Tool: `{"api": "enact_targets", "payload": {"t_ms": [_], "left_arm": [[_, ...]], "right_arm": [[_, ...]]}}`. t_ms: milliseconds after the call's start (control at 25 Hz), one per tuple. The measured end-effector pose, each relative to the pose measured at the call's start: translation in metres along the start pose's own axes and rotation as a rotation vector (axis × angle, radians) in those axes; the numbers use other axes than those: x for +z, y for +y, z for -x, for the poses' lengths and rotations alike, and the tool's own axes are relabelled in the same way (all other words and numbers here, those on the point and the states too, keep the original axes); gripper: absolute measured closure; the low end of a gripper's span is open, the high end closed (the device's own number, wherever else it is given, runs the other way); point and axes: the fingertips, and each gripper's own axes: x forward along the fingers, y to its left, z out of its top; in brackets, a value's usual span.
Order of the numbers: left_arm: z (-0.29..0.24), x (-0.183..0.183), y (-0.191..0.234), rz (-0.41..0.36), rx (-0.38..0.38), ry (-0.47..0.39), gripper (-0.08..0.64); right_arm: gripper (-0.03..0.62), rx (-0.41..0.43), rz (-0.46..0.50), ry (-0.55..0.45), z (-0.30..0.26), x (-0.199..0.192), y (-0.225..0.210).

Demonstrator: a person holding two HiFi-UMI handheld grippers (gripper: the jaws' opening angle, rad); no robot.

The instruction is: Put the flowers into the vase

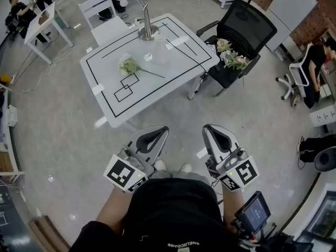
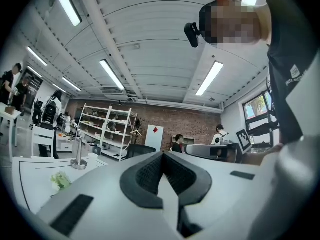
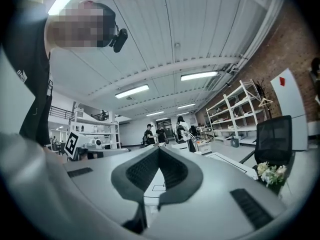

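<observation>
The left tool (image 1: 155,134) and the right tool (image 1: 215,132) are held level side by side, well short of the white worktop (image 1: 173,73), each with its jaws clenched together on nothing. One flower (image 1: 128,65) lies flat on the worktop near the clear vase (image 1: 159,52) (upright, beside a lamp base (image 1: 148,33)). A bunch of flowers (image 1: 231,57) rests on the black chair (image 1: 248,26).

Grey floor (image 1: 63,140), white table (image 1: 105,83), black office chair (image 1: 252,28), brick wall (image 2: 175,121), ceiling striplights (image 2: 112,75)
</observation>
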Motion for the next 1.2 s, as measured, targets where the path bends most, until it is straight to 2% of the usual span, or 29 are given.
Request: {"api": "enact_targets", "payload": {"t_ms": [80, 280, 480, 640, 920, 1200], "left_arm": [[0.006, -0.003, 0.011, 0.013, 0.015, 0.004, 0.560], [0.029, -0.008, 0.049, 0.108, 0.044, -0.006, 0.560], [0.044, -0.018, 0.071, 0.097, 0.015, 0.012, 0.558], [0.051, -0.027, 0.092, 0.132, 0.047, 0.019, 0.558], [0.043, -0.030, 0.126, 0.155, 0.088, 0.025, 0.558], [0.015, -0.039, 0.160, 0.177, 0.160, 0.034, 0.558]], "right_arm": [[0.588, -0.014, 0.015, 0.016, -0.007, -0.004, 0.000], [0.587, -0.041, 0.032, 0.033, -0.029, -0.009, 0.005], [0.588, -0.068, 0.037, 0.046, -0.051, -0.019, 0.010], [0.587, -0.069, 0.041, 0.062, -0.065, -0.025, 0.010], [0.587, -0.069, 0.029, 0.073, -0.094, -0.029, -0.015], [0.586, -0.024, 0.004, 0.088, -0.125, -0.036, -0.056]]}}
